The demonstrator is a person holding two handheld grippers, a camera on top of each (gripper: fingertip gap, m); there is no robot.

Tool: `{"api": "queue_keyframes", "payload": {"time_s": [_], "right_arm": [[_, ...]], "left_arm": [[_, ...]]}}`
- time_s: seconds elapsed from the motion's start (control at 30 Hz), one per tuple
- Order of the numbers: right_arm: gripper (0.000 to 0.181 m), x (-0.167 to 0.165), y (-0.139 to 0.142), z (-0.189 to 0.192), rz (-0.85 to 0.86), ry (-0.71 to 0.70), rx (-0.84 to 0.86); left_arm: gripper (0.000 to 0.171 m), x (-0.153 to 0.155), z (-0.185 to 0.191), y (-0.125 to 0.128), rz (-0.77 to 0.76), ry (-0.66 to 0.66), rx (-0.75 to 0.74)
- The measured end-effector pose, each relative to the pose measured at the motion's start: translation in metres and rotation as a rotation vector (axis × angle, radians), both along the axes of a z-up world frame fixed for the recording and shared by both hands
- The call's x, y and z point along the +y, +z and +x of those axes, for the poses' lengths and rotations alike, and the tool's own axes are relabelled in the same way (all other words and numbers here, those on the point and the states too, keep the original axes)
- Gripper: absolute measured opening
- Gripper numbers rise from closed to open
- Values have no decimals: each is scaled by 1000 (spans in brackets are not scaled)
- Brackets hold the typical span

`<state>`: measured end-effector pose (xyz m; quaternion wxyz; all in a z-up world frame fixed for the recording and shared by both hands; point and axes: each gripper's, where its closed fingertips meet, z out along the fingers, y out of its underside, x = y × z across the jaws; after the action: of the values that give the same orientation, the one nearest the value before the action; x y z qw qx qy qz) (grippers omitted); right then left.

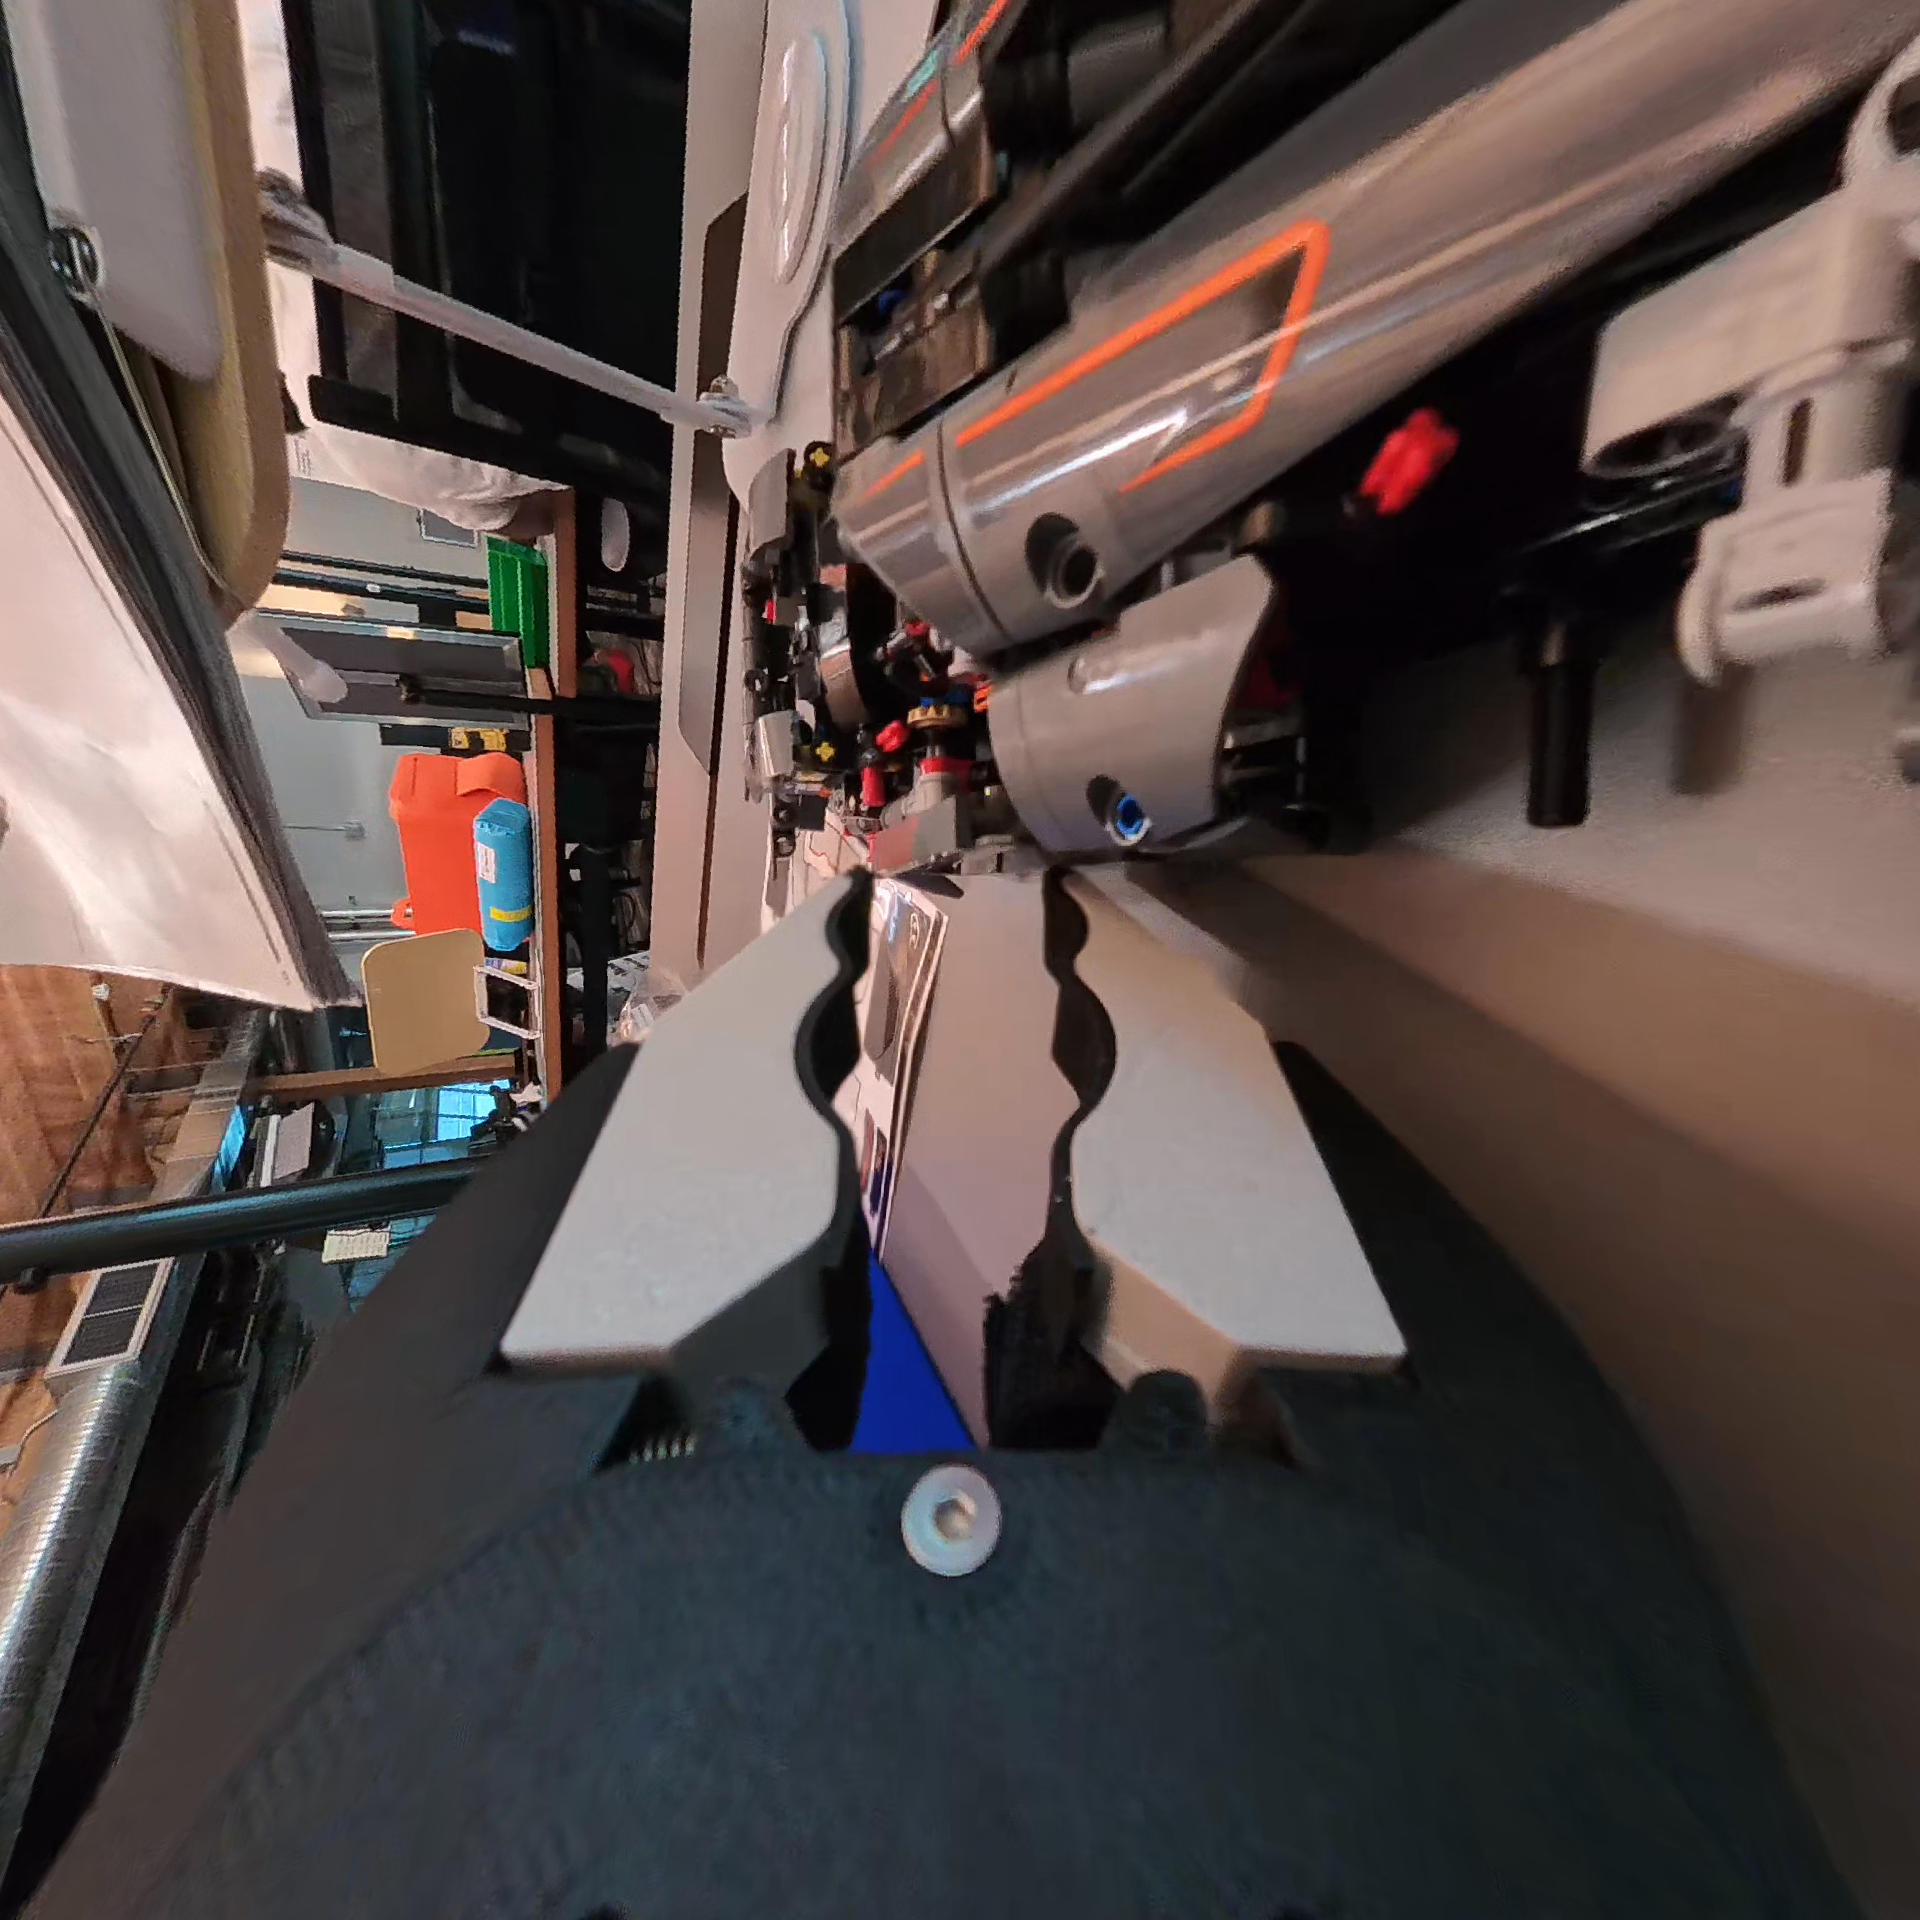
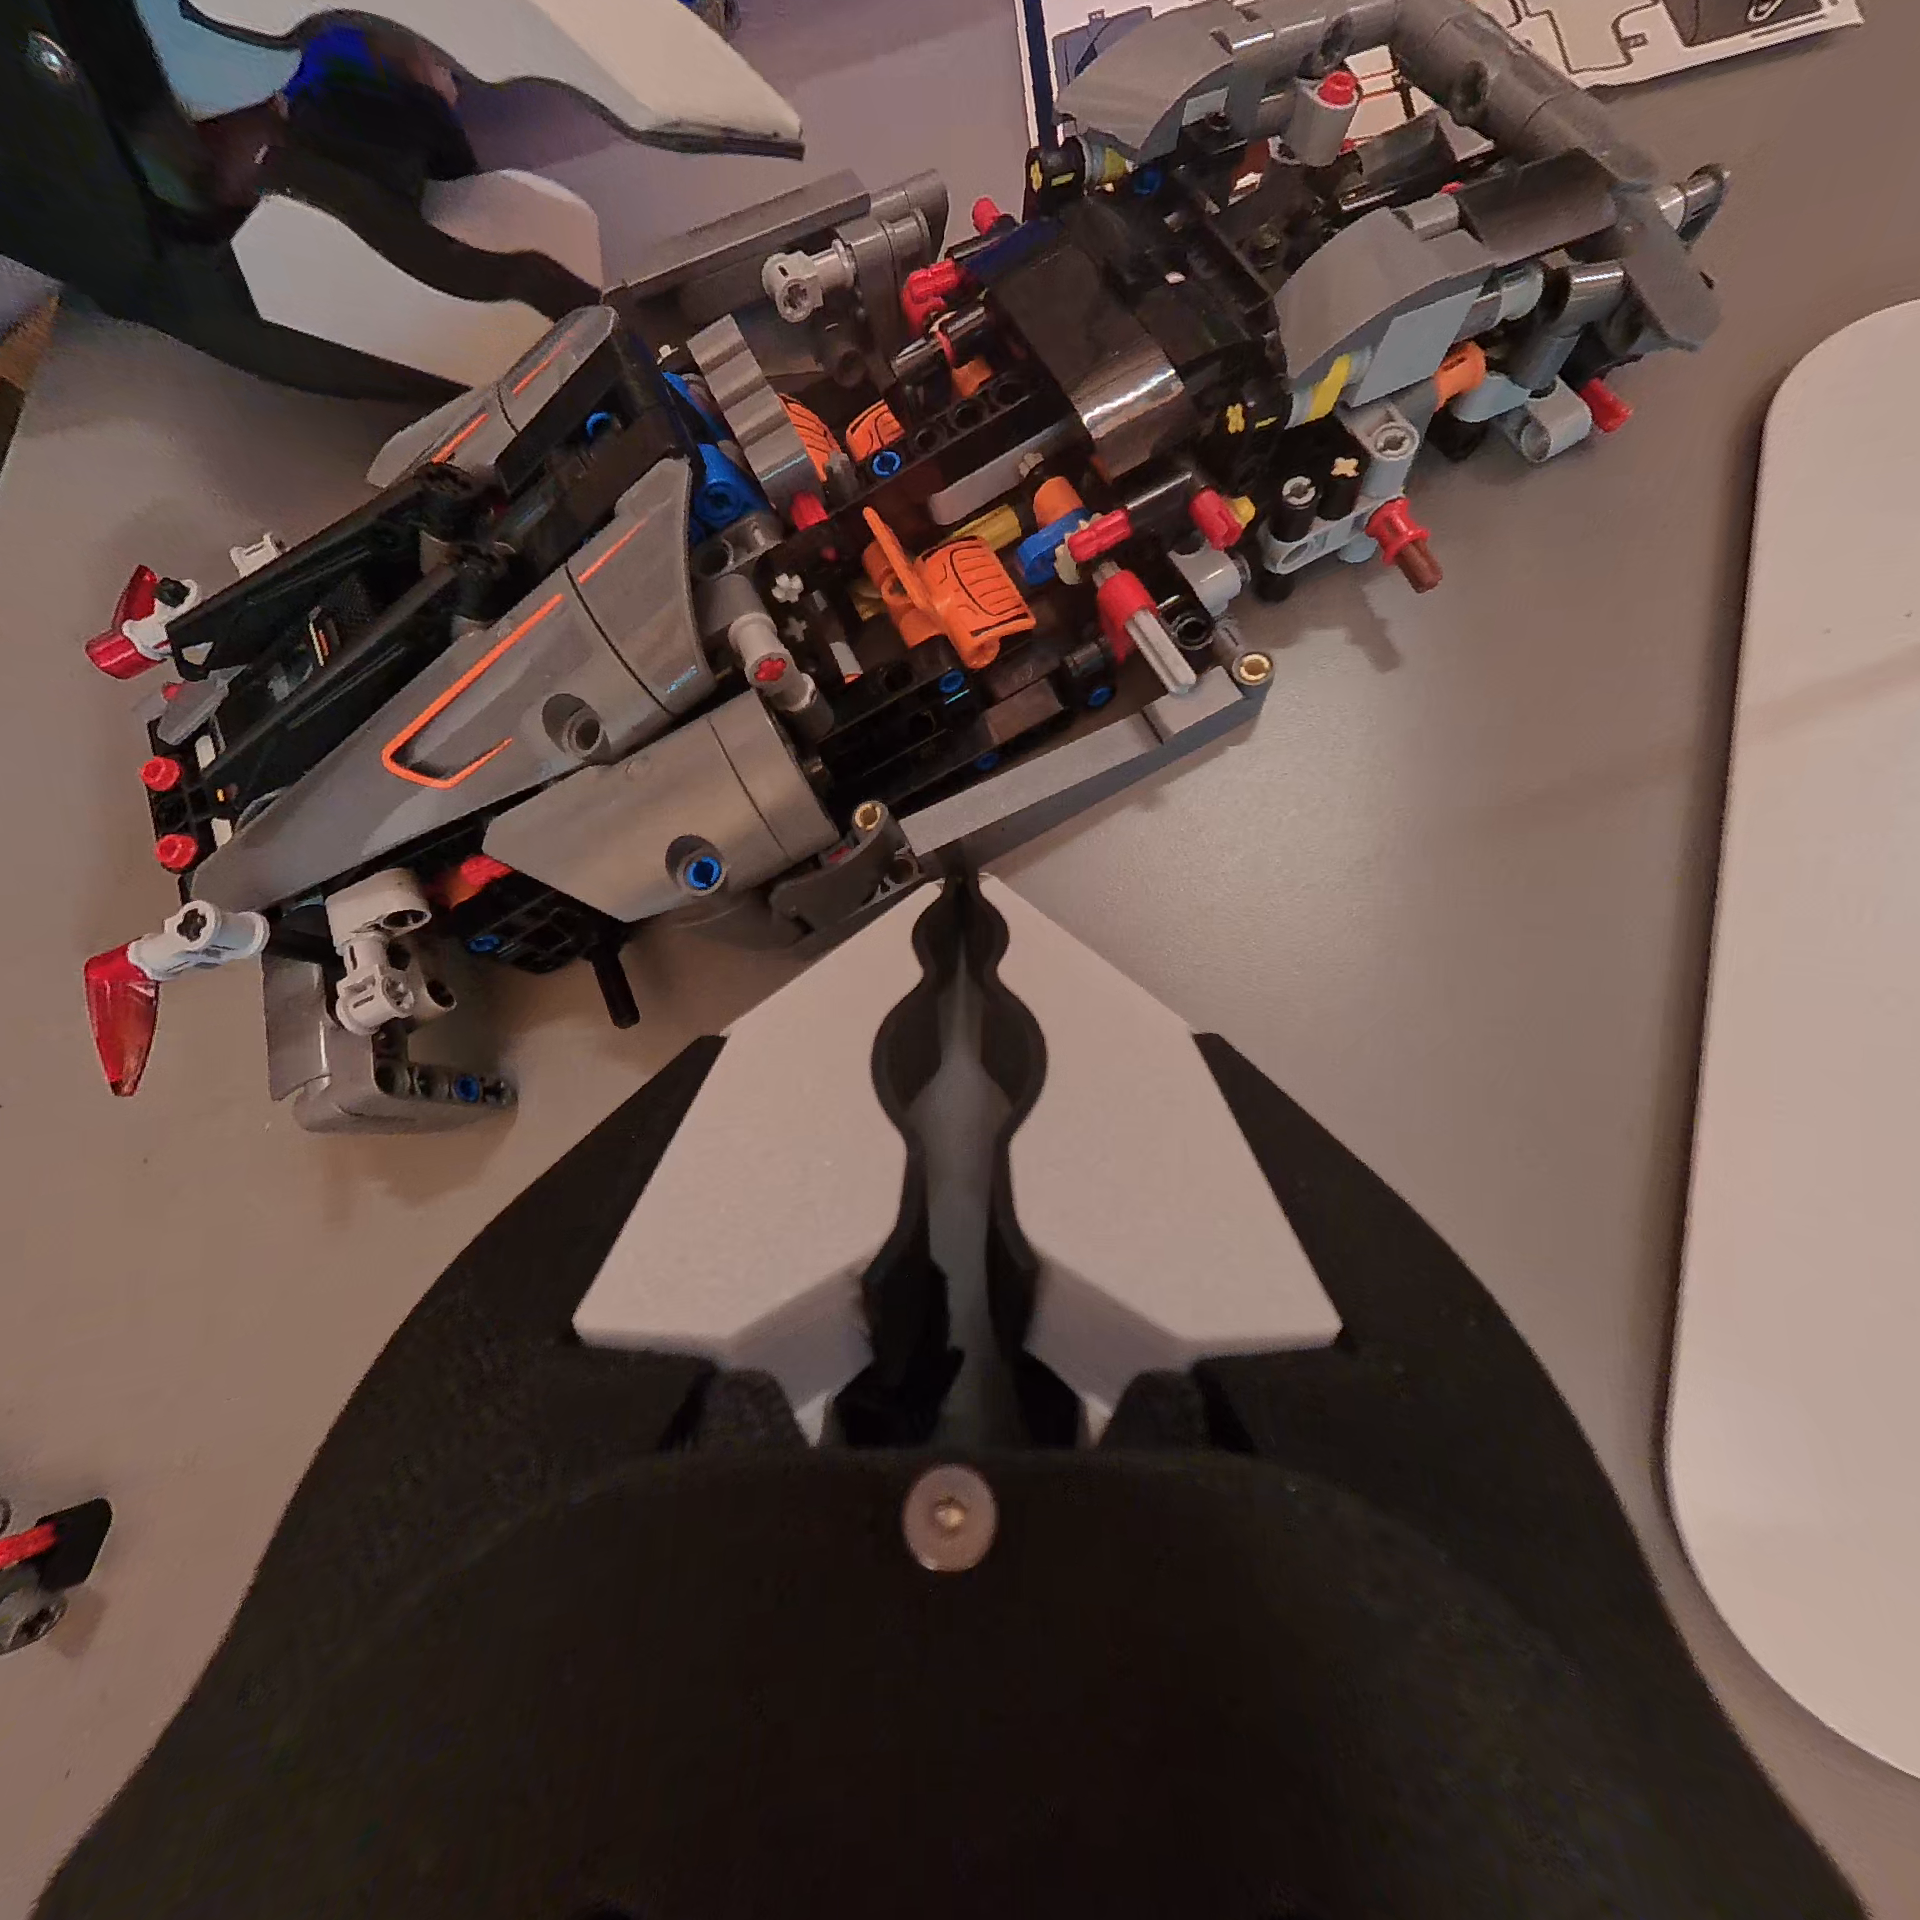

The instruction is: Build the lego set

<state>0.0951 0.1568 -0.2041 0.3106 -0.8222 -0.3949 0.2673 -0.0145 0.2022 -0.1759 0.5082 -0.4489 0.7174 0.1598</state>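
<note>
A half-built lego car [image 2: 727,582], grey and black with orange lines and red pins, lies on the grey table [image 2: 1351,987]. My right gripper [image 2: 961,883] is shut, its tips touching the lower edge of the car's grey side beam [image 2: 1049,800]; I cannot tell whether they pinch it. My left gripper [image 1: 961,883] is turned on its side, open and empty, with its tips close to the car's grey curved panel [image 1: 1122,727]. It also shows in the right wrist view [image 2: 696,218], open at the car's far side.
A white tray [image 2: 1829,935] lies at the right. An instruction booklet [image 2: 1621,42] lies behind the car and shows between my left fingers [image 1: 904,997]. A small loose lego piece [image 2: 42,1558] sits at the lower left. Shelves and an orange container [image 1: 447,831] stand far off. The gap from one gripper's tips to the other's is roughly 12 centimetres. The small loose lego piece [image 2: 42,1558] is about 20 centimetres from my right fingertips and 30 centimetres from my left.
</note>
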Motion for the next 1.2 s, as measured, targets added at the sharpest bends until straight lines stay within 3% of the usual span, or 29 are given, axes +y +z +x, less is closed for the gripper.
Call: {"api": "queue_keyframes", "payload": {"time_s": [0.07, 0.7, 0.87, 1.0, 1.1, 1.2], "right_arm": [[0, 0, 0, 0, 1, 2, -1], [0, -1, 0, 0, -8, 6, 6], [0, -2, 2, 0, -5, 12, 20], [0, 7, 21, 9, 106, -37, 8], [3, 17, 64, 3, 334, -26, -83], [7, 15, 104, -32, 437, 87, -75]], "left_arm": [[22, -3, 4, 6, -17, -20, -46], [18, 1, 7, 5, -393, 36, -246], [24, 4, 4, 4, -427, 59, -280], [26, 7, -1, 5, -434, 94, -310], [25, 7, -2, 3, -436, 91, -319], [25, 7, 1, 4, -445, 86, -327]]}}
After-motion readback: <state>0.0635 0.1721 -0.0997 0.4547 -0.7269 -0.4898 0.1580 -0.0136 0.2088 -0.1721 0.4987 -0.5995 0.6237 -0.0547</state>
